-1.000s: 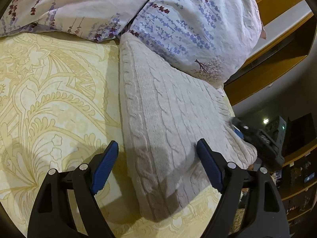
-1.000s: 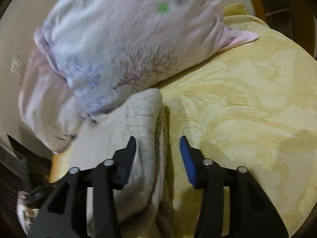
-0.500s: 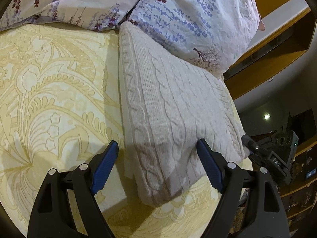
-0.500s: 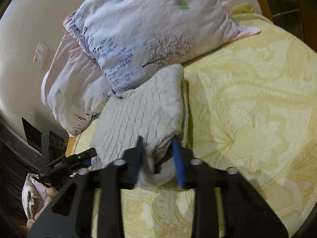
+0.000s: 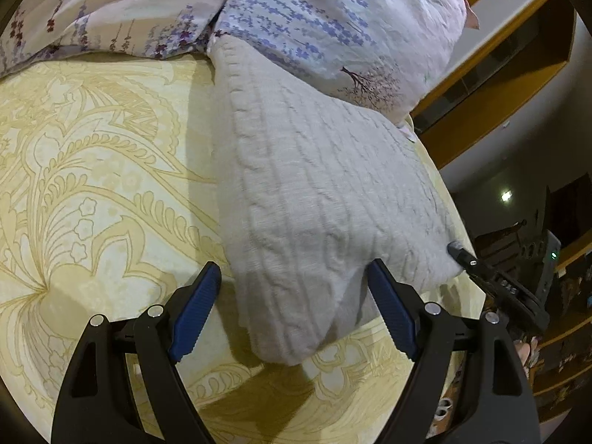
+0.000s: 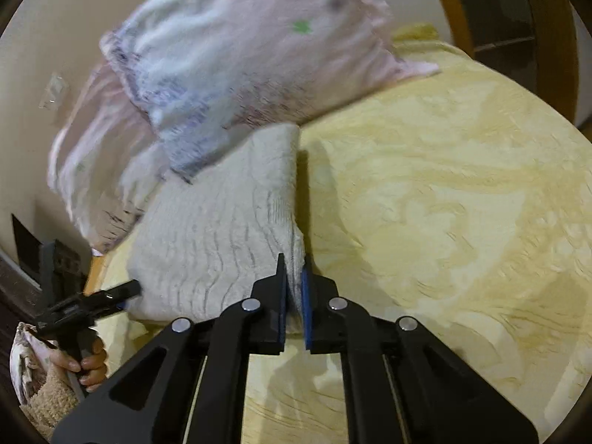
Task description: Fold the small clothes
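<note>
in the left wrist view, the left gripper (image 5: 294,305) hangs over the near corner of a cream cable-knit garment (image 5: 314,192), its jaws spread wide with the blue pads on either side of that corner and not pressing on it. the garment lies folded on a yellow patterned bedspread (image 5: 92,185), its far end tucked against a floral pillow (image 5: 333,18). at the right edge, the tip of the right gripper (image 5: 458,251) touches the garment's other near corner, with wooden shelving (image 5: 492,85) behind.

in the right wrist view, which is blurred, the right gripper (image 6: 294,288) has its jaws clamped together on the near edge of the cable-knit garment (image 6: 222,229), a pinch of knit caught between the blue pads. the garment stretches away toward the floral pillow (image 6: 240,55) across the bedspread (image 6: 444,185). at the lower left, the left gripper (image 6: 125,290) reaches the garment's edge, a person's hand (image 6: 87,364) around its handle.
</note>
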Action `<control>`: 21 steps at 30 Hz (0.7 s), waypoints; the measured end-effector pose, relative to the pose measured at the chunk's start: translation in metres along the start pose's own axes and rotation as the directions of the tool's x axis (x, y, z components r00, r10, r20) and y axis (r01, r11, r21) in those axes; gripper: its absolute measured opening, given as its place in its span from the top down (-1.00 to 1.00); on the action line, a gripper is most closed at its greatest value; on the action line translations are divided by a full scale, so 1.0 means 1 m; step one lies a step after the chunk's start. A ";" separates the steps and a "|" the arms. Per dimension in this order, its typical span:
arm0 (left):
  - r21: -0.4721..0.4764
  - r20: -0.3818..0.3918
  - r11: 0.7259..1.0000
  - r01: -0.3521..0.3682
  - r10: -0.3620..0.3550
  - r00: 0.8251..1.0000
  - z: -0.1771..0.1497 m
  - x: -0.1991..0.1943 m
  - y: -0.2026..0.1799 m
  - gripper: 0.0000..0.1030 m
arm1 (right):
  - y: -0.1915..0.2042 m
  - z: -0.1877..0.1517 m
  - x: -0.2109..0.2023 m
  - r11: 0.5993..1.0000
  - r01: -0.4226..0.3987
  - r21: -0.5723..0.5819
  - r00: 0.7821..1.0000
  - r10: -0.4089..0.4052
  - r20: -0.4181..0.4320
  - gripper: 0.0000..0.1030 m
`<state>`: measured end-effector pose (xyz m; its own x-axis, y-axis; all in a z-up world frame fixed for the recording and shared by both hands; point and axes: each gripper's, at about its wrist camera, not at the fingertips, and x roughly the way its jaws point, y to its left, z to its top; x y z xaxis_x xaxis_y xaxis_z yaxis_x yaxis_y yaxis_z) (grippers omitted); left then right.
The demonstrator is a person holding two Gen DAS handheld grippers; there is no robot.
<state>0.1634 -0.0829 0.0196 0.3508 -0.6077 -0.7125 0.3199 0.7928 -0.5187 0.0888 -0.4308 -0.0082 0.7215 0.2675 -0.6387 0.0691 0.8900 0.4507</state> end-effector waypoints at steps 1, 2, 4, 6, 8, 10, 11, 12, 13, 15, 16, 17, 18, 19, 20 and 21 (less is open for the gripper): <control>0.017 0.001 1.000 -0.008 0.008 1.000 -0.001 0.001 -0.002 -0.60 | -0.001 -0.002 0.008 1.000 0.003 -0.004 0.999 -0.003 -0.035 0.89; 0.024 0.002 1.000 -0.012 0.012 1.000 -0.001 0.001 -0.002 -0.59 | -0.001 -0.003 0.012 1.000 -0.003 -0.003 0.999 0.003 -0.053 0.87; 0.032 0.004 0.999 -0.012 0.012 1.000 -0.001 0.002 -0.004 -0.60 | 0.004 0.004 0.006 0.999 -0.040 0.004 0.999 0.040 -0.023 0.84; 0.027 0.007 1.000 0.000 0.000 1.000 -0.001 0.001 -0.001 -0.60 | 0.009 0.019 -0.003 0.997 -0.071 0.010 0.997 0.071 0.024 0.58; 0.018 0.006 1.000 0.008 -0.008 1.000 -0.001 0.000 0.001 -0.60 | 0.011 0.038 -0.004 0.993 -0.107 0.039 0.993 0.105 0.057 0.05; 0.009 0.004 1.000 0.014 -0.014 1.000 -0.001 -0.001 0.002 -0.60 | 0.011 0.058 0.008 0.988 -0.136 0.074 0.990 0.133 0.051 -0.08; 0.008 0.003 1.000 0.016 -0.016 1.000 0.000 -0.001 0.003 -0.60 | 0.009 0.066 0.017 0.985 -0.144 0.096 0.989 0.141 0.034 -0.10; 0.006 0.003 1.000 0.017 -0.017 1.000 -0.001 -0.002 0.004 -0.60 | 0.007 0.074 0.031 0.980 -0.148 0.131 0.989 0.149 0.009 -0.11; 0.003 0.003 1.000 0.020 -0.020 1.000 -0.001 -0.002 0.005 -0.60 | 0.004 0.080 0.043 0.975 -0.149 0.165 0.988 0.153 -0.012 -0.11; 0.001 0.002 1.000 0.024 -0.024 1.000 0.000 -0.002 0.006 -0.60 | -0.001 0.088 0.066 0.965 -0.146 0.217 0.985 0.162 -0.056 -0.05; -0.001 0.001 1.000 0.025 -0.025 1.000 0.000 -0.002 0.006 -0.60 | -0.001 0.089 0.072 0.963 -0.143 0.227 0.984 0.162 -0.067 0.10; -0.002 0.000 1.000 0.026 -0.026 1.000 0.001 -0.002 0.006 -0.60 | 0.001 0.090 0.078 0.967 -0.136 0.216 0.985 0.156 -0.076 0.55; -0.001 0.000 1.000 0.027 -0.027 1.000 0.001 -0.002 0.006 -0.60 | 0.006 0.090 0.079 0.977 -0.117 0.181 0.989 0.130 -0.063 0.77; 0.001 0.000 1.000 0.029 -0.029 1.000 0.001 -0.002 0.006 -0.60 | 0.009 0.090 0.076 0.985 -0.085 0.151 0.995 0.093 -0.046 0.80; -0.001 0.001 1.000 0.031 -0.031 1.000 0.002 -0.002 0.007 -0.60 | 0.011 0.091 0.075 0.990 -0.050 0.132 0.998 0.055 -0.031 0.83; -0.001 0.004 1.000 0.031 -0.031 1.000 0.002 -0.002 0.007 -0.61 | 0.011 0.092 0.075 0.993 -0.007 0.117 1.000 0.009 -0.023 0.84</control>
<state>0.1667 -0.0766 0.0181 0.3438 -0.6324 -0.6941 0.3300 0.7734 -0.5412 0.2076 -0.4349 0.0063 0.7058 0.2844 -0.6488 0.1446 0.8388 0.5249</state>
